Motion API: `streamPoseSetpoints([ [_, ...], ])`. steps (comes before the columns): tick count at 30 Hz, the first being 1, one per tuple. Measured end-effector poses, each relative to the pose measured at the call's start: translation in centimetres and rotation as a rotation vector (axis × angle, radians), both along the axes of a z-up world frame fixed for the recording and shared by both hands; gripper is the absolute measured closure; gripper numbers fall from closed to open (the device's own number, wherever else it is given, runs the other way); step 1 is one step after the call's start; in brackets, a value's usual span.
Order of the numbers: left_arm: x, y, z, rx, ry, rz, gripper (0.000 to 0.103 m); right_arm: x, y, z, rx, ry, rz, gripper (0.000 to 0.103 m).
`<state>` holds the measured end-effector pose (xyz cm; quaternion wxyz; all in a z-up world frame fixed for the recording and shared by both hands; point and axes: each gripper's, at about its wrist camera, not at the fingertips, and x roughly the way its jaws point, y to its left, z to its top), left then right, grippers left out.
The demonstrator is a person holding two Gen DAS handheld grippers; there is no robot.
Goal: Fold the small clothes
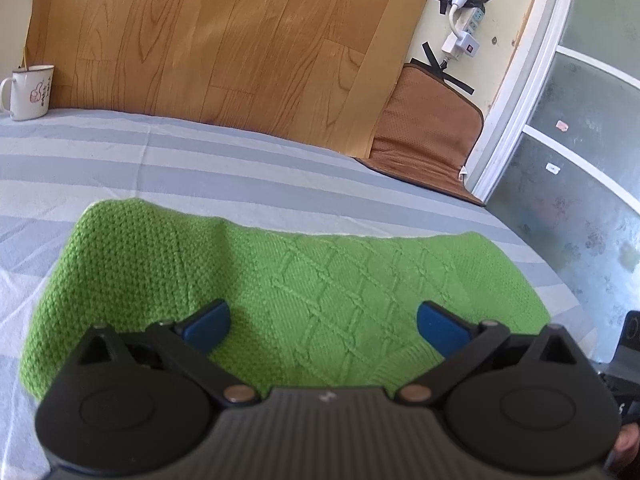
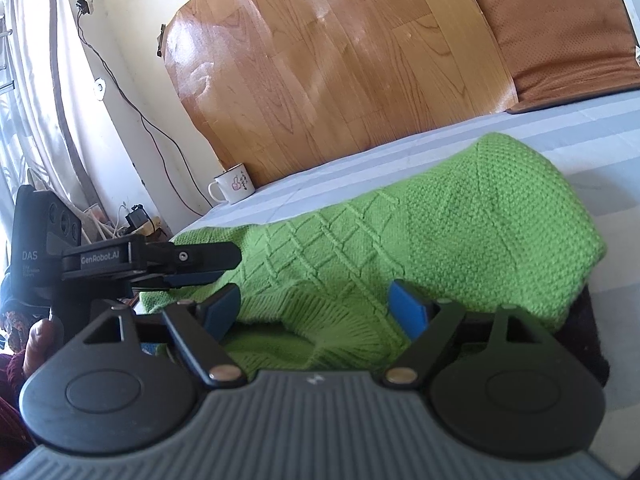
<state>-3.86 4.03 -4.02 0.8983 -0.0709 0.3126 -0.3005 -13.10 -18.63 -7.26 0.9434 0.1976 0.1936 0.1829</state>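
Both grippers, left (image 1: 323,322) and right (image 2: 316,308), gape wide and empty with the folded green knit (image 1: 280,280) lying just beyond their fingertips, so best grab matching corners together.

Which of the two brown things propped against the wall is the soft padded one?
The smaller brown cushion, standing at the bed's corner by the white door frame. Its dotted fabric has dark edging, while the big board beside it is flat, shiny and wood-grained.

Striped bedsheet (image 1: 200,152) meets sunlit wood-grain panel (image 1: 224,40).
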Motion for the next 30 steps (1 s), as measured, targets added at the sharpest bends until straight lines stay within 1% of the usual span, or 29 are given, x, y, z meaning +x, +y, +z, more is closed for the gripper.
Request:
streamPoseSetpoints([
  [5, -0.28, -0.31, -0.03, 0.019, -0.014, 0.011, 0.0, -0.05, 0.13, -0.05, -0.011, -0.005, 0.001, 0.019],
  [11, -0.1, -0.03, 0.02, -0.006, -0.003, 0.017, 0.0, -0.16, 0.28, -0.16, -0.022, -0.015, 0.001, 0.019],
  [22, -0.2, -0.09, -0.12, -0.009, -0.01, 0.026, 0.0, -0.22, 0.21, -0.2, -0.03, -0.024, 0.005, 0.019],
  [30, 0.07, 0.17, 0.02, -0.036, 0.006, 0.03, 0.0, -0.22, 0.31, -0.22, -0.03, -0.022, 0.004, 0.019],
])
